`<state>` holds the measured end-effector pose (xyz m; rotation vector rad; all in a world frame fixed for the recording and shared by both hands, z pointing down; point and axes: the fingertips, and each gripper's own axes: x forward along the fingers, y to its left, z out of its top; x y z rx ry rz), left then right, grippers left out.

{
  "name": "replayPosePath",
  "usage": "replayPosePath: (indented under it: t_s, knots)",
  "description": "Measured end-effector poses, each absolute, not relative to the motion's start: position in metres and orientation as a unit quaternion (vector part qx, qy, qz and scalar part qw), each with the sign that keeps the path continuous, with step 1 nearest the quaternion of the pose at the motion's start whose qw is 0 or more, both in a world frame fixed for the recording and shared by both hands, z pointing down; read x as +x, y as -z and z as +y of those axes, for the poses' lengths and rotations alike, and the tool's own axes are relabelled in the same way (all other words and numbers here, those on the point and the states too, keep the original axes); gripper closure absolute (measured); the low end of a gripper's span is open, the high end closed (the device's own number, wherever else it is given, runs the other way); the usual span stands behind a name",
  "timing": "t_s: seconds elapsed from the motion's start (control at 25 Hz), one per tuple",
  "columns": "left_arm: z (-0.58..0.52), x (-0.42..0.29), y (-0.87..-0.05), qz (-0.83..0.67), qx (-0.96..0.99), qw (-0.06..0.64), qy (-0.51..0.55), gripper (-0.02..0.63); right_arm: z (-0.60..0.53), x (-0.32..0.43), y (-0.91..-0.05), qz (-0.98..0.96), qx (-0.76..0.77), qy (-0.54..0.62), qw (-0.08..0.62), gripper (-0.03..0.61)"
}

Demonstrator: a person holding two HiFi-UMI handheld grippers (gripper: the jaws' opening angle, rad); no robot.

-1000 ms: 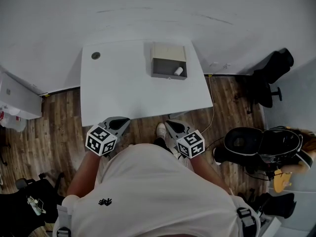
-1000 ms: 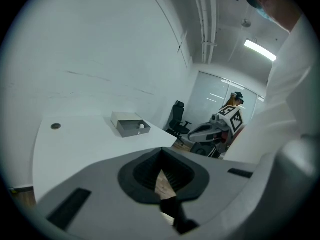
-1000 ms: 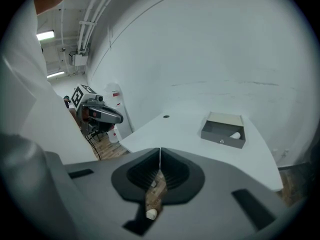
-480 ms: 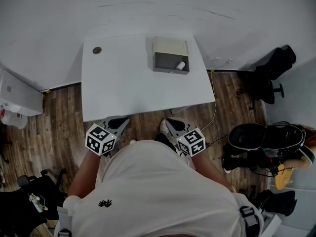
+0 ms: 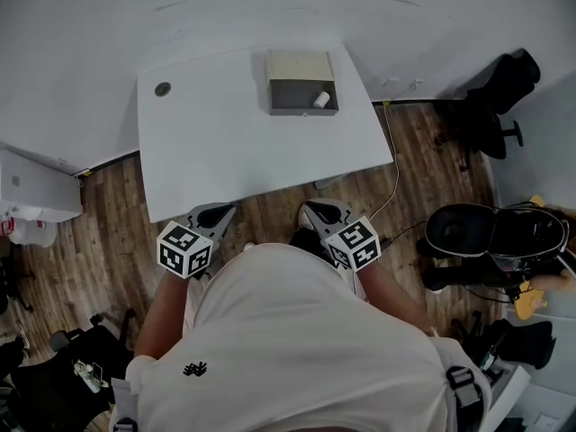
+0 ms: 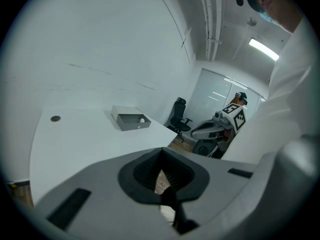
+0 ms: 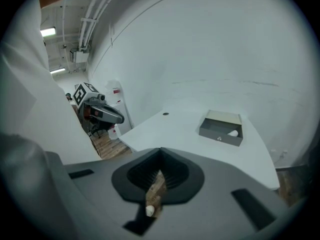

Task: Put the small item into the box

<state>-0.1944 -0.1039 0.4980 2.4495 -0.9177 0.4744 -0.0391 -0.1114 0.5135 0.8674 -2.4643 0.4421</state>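
A grey open box (image 5: 303,84) stands at the far edge of the white table (image 5: 234,151), with a small white item (image 5: 320,100) lying in its right corner. Both grippers hang close to the person's body, off the table's near edge and over the wooden floor. My left gripper (image 5: 213,216) has its jaws together with nothing in them, and so does my right gripper (image 5: 326,212). The left gripper view looks past the left gripper (image 6: 161,159) to the box (image 6: 131,120). The right gripper view looks past the right gripper (image 7: 160,156) to the box (image 7: 221,128) and the item (image 7: 233,132).
A round cable hole (image 5: 162,89) sits at the table's far left corner. A black office chair (image 5: 499,97) stands right of the table and another black seat (image 5: 490,241) lower right. A white cabinet (image 5: 36,187) is at the left. A cable (image 5: 396,187) runs down by the table's right edge.
Both grippers stay by the person's body. The head view has shifted a little, so the table and box sit slightly differently in the picture. The item stays in the box.
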Motion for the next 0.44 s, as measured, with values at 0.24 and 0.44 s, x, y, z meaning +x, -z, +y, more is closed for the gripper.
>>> replayPosePath:
  t_s: [0.24,0.44]
  knots:
    - [-0.12,-0.171,-0.504,-0.322,0.896,0.244,-0.184,0.607,-0.116,-0.017,-0.519,-0.896,0.328,-0.174,0.243,0.572]
    - [-0.147,-0.136,-0.502,-0.315,0.9,0.24,-0.181,0.607,-0.137,0.014,-0.519,-0.893,0.334,-0.175,0.247,0.572]
